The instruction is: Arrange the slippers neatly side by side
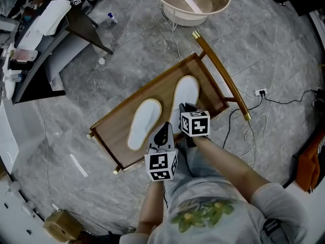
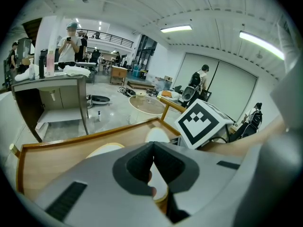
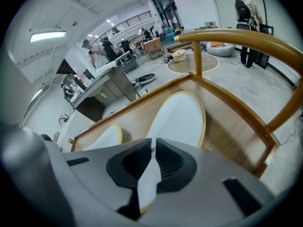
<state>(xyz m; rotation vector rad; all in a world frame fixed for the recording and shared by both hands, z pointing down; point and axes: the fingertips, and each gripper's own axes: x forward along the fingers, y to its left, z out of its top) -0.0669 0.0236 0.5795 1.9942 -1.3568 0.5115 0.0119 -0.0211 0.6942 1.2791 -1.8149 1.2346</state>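
Grey marble floor [image 1: 76,136] is carrying the wooden tray [image 1: 109,131], where the left slipper [image 1: 143,123] and right slipper [image 1: 186,96] are lying side by side. At the tray's near edge, my right gripper [image 3: 152,148] is pinching the right slipper's heel rim. My left gripper [image 2: 153,157] is hovering there, closed and empty.

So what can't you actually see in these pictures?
- Head view: the right slipper has its heel hidden under the right gripper clamped on it.
- Right gripper view: the left slipper is mostly behind the gripper's body.
- Left gripper view: the shut left gripper blocks most of both slippers.
- Head view: the bowl is cut by the top edge.
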